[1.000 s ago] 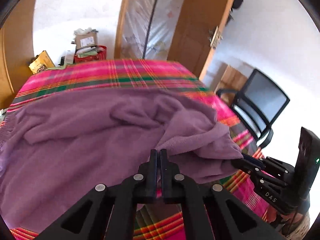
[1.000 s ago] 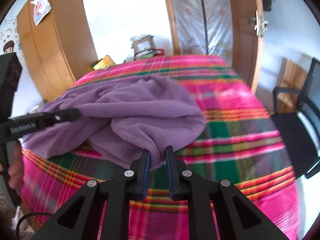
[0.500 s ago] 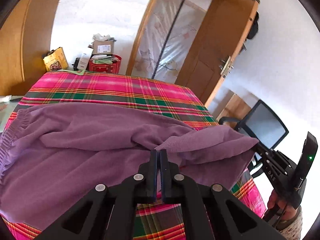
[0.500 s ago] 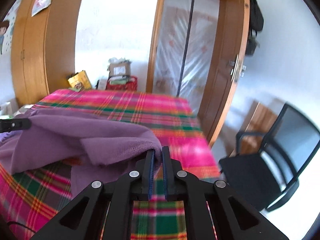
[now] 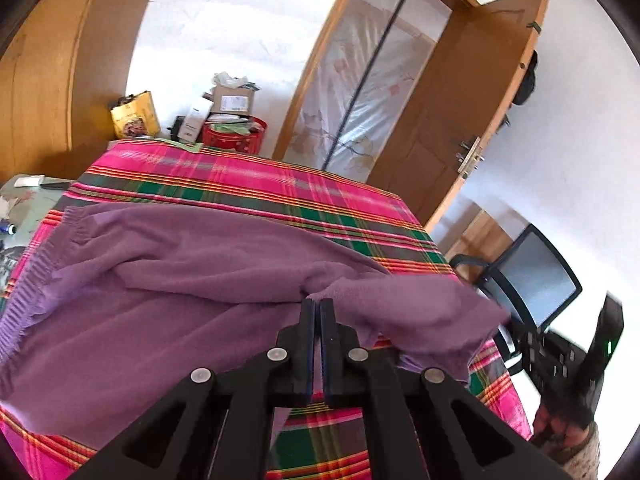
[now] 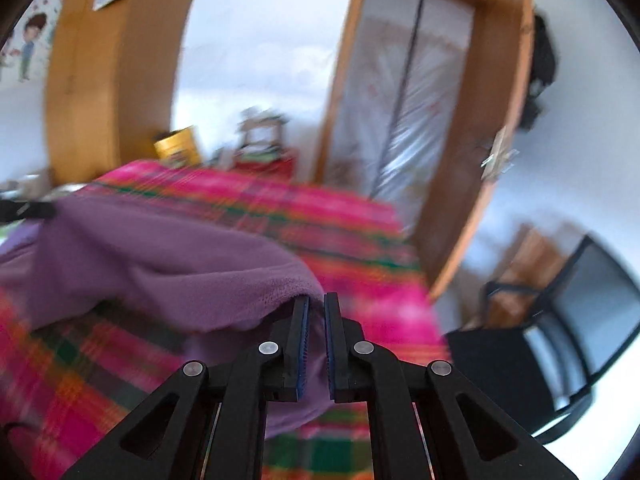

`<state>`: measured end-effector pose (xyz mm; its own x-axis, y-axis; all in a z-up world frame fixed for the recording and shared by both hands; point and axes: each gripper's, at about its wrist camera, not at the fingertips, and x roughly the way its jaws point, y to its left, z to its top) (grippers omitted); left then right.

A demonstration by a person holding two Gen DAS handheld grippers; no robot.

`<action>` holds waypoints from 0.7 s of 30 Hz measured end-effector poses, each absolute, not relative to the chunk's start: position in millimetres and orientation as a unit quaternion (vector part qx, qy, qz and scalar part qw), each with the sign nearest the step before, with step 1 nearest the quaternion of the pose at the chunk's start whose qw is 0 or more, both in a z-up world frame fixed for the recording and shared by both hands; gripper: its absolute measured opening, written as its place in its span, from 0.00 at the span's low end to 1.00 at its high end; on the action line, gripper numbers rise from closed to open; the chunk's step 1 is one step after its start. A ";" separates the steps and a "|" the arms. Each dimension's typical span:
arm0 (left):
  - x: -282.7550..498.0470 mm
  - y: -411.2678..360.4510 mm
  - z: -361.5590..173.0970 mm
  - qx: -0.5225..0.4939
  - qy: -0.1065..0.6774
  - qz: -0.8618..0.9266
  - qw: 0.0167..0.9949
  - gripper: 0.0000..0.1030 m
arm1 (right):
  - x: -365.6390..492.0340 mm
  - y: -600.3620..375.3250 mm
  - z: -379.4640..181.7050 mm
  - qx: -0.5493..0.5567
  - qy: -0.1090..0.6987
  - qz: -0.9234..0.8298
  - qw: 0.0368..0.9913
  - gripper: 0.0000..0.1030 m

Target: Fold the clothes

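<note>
A purple fleece garment (image 5: 168,292) lies spread over the pink and green plaid bed cover (image 5: 248,184), its ribbed hem at the left. My left gripper (image 5: 318,304) is shut on a fold of the garment near its middle. My right gripper (image 6: 316,300) is shut on another edge of the same purple garment (image 6: 168,264), held up above the bed; cloth hangs down between its fingers. In the left wrist view the right gripper (image 5: 560,364) shows blurred at the far right, held by a hand. The left gripper's tip (image 6: 28,210) pokes in at the far left of the right wrist view.
A black office chair (image 5: 536,288) stands right of the bed beside an open wooden door (image 5: 460,128). Boxes and a red basket (image 5: 234,134) sit past the bed's far end. A wooden wardrobe (image 5: 48,80) stands at the left. The right wrist view is motion-blurred.
Both grippers have risen with the garment's edge. The right one has pulled its corner outward to the right, stretching the cloth between the two grippers.
</note>
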<state>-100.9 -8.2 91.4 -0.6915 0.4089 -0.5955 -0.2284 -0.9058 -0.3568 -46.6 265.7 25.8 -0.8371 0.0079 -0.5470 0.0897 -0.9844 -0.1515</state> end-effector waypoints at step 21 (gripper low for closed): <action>-99.4 -71.4 50.4 -0.399 -0.156 0.899 0.094 0.02 | -11.6 267.6 -2.4 0.347 -0.015 -0.930 0.122 0.12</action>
<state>-99.4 -71.4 50.4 -0.6645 0.2941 -0.6870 -0.0448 -0.9333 -0.3562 -11.6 267.6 -2.4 -0.7291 -0.2371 -0.6420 0.2160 -0.9698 0.1128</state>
